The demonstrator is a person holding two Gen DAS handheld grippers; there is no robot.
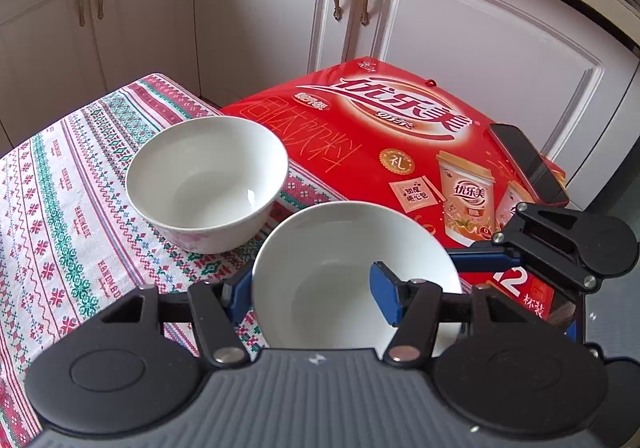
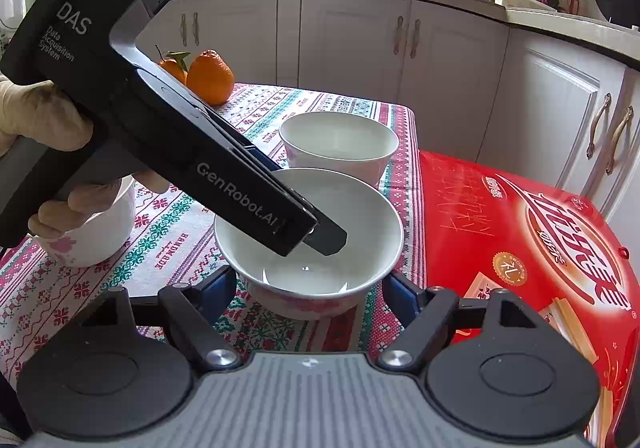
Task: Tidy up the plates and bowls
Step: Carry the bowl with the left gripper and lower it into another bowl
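Observation:
A white bowl (image 1: 344, 248) (image 2: 352, 207) with a pink pattern on its outside is near the edge of the patterned tablecloth (image 1: 60, 207). My left gripper (image 1: 312, 290) (image 2: 300, 199) is shut on its wall, one blue pad inside the bowl and one outside. My right gripper (image 2: 312, 288) holds the same bowl low down, with a pad pressed to each side of its body; in the left wrist view one of its fingers (image 1: 476, 262) touches the bowl's right side. A second white bowl (image 1: 208, 183) (image 2: 340, 143) stands empty just beyond.
A third bowl (image 2: 92, 236) stands at the left behind the person's hand (image 2: 40, 119). Oranges (image 2: 208, 75) lie at the table's far side. A red drink box (image 1: 400, 127) (image 2: 520, 248) adjoins the table, with a dark phone (image 1: 528, 163) on it. White cabinets (image 1: 260, 7) stand behind.

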